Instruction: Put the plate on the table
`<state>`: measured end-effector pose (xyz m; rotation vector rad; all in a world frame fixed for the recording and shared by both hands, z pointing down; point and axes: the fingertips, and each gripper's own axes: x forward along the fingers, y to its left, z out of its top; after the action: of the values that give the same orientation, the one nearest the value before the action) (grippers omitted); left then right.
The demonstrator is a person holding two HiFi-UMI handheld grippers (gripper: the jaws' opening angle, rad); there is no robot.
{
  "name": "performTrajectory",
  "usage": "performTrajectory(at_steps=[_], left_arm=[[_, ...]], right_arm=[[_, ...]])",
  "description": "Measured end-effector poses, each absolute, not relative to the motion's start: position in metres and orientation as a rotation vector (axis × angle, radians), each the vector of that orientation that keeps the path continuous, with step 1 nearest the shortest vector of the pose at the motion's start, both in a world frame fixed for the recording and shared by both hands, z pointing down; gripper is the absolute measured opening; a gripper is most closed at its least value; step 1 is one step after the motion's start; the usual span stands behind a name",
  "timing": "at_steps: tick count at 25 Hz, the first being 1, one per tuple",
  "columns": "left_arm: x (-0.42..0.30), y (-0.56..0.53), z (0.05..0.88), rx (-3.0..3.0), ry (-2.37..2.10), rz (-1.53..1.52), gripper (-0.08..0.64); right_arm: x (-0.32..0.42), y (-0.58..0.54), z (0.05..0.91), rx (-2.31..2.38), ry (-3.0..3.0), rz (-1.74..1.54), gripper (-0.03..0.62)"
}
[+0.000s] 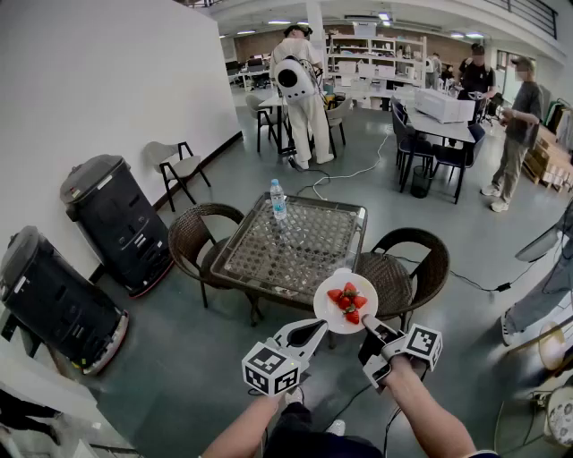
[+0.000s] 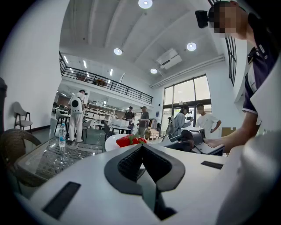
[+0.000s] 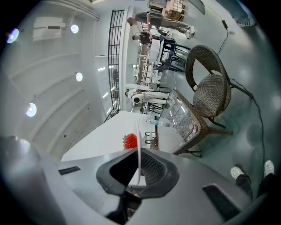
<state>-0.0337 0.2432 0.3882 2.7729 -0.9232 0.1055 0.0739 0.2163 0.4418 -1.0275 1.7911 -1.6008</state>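
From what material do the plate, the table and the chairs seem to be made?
Plate: probably glazed ceramic or melamine. It is plain white and smooth with a thin edge, and the look leaves the material open.
Table: a clear, patterned glass top, since the floor shows through it, set in a dark woven frame.
Chairs: dark wicker-style weave. Whether it is natural or plastic cannot be told.

A white wall [image 1: 107,80] borders the grey floor [image 1: 260,170]. Wicker chairs [image 1: 190,237] flank the glass-topped bench [image 1: 295,246]. Round ceiling lights [image 2: 145,3] glow; tall windows [image 2: 193,96] stand beyond.
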Motion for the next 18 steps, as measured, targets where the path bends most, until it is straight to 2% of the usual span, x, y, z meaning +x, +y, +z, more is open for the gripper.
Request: performTrajectory(at_steps=[18], left_arm=[[-0.0294,0.2451,0.3928,2.768,-0.913,0.108,0.006]], right_arm=[[0.0785,0.2162,0.4483,-1.026,1.756,-1.610,0.018]])
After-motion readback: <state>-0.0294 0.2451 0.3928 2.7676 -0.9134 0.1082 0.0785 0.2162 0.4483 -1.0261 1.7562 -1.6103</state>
